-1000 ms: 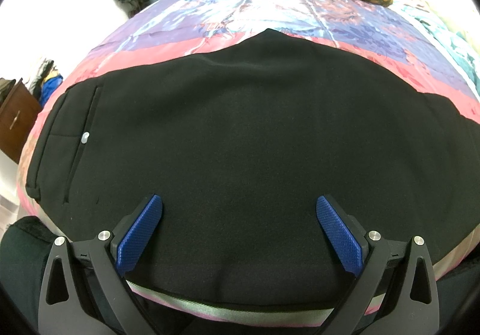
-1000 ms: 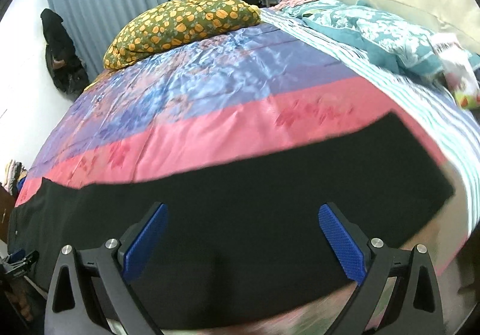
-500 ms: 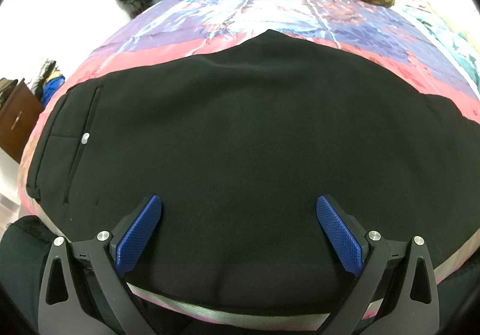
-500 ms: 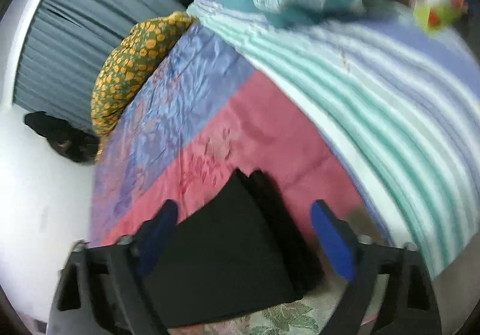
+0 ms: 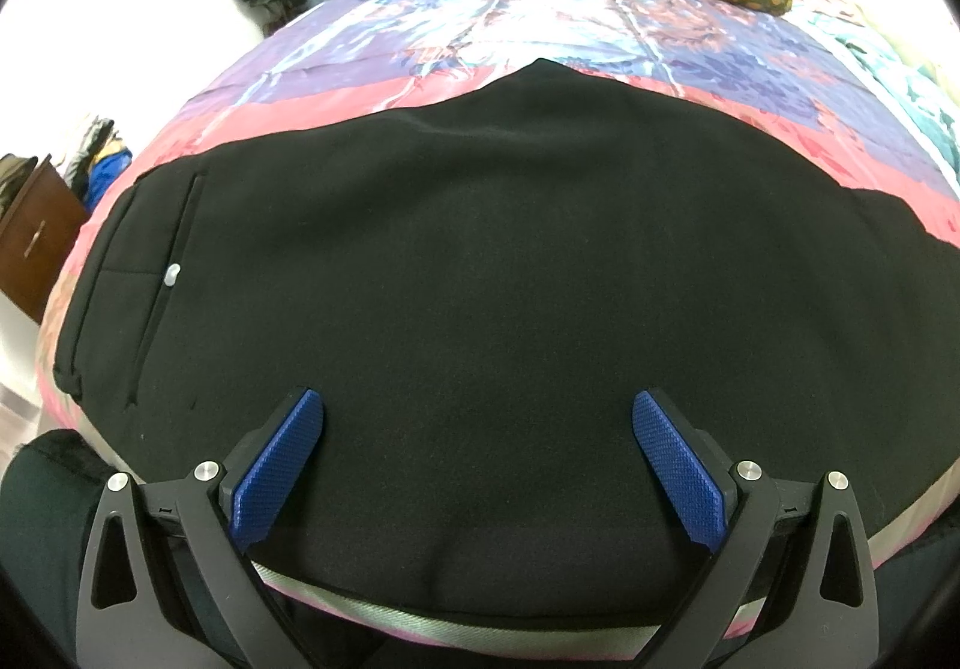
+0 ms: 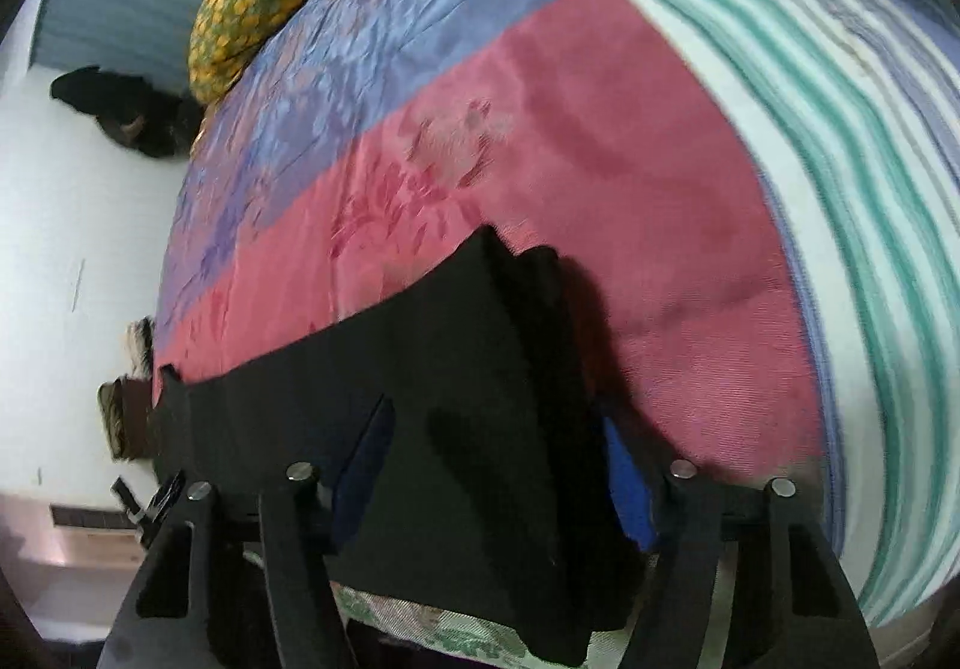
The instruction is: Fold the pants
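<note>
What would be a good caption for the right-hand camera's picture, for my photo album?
The right gripper, jaws just closing, straddles the leg end of black pants on a pink and purple bedspread.

The right tongs (image 6: 492, 465) have swung from above the middle of the black pants (image 6: 456, 429) to their leg end near the bed's edge, dropping lower and rolling. Their jaws have been closing, and the hem now lies between the blue pads (image 6: 624, 483).
</note>
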Motion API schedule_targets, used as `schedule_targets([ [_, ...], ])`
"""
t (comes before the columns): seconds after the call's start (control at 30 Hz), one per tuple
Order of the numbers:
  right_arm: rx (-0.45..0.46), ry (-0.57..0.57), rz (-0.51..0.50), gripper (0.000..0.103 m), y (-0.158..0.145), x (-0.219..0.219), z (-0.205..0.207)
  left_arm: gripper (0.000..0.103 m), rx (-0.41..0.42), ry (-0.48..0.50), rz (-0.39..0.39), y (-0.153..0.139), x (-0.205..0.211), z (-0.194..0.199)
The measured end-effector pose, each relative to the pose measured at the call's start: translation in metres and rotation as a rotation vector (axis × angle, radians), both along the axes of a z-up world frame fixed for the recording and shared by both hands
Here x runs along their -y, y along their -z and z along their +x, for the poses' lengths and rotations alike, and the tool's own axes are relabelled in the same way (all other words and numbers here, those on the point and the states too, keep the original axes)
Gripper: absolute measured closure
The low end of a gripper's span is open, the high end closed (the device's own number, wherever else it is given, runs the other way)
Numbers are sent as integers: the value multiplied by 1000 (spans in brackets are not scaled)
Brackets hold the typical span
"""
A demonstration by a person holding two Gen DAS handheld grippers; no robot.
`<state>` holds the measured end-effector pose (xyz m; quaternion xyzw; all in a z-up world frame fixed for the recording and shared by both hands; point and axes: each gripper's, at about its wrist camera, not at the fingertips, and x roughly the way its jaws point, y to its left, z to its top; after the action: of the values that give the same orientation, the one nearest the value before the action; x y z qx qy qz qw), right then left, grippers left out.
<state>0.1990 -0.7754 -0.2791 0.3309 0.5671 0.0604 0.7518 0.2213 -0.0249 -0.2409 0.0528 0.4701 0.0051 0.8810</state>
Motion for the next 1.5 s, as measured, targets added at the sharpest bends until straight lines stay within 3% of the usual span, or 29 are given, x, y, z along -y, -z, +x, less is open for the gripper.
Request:
schedule_targets([
  [0.07,-14,-25,45,65,5,-7,0,1,2,-3,1,0,0,0],
  [0.2,-7,3,47,87,8,-20,-5,1,7,-10,3,1,2,0],
  [0.33,88,96,162,88,-1,-28,-22,1,3,-10,-1,1,1,0],
  [0.5,258,188,420,88,-20,-62,-52,1,-17,-27,-24,-4,-2,1],
  [0.7,390,196,721,88,-31,-160,-58,1,-27,-1,-114,-16,-8,-4],
  [0.83,383,186,833,88,-23,-246,-33,1,2,2,-170,-26,-18,-9],
  [1.07,260,229,928,88,11,-375,12,1,37,-24,-203,-37,-52,-15],
  [1.17,230,182,863,88,12,-425,26,1,40,-55,-230,-37,-65,-15],
  [1.3,237,41,518,87,-3,-477,38,1,27,-79,-244,-32,-73,-12],
  [1.33,241,12,444,81,-6,-489,39,1,21,-82,-246,-31,-74,-12],
  [1.4,243,-42,294,64,-12,-514,44,1,7,-89,-258,-27,-76,-10],
  [1.47,265,-123,205,19,-23,-535,47,1,-3,-99,-290,-25,-79,-8],
  [1.5,286,-180,184,13,-32,-546,47,1,-2,-105,-307,-26,-82,-9],
])
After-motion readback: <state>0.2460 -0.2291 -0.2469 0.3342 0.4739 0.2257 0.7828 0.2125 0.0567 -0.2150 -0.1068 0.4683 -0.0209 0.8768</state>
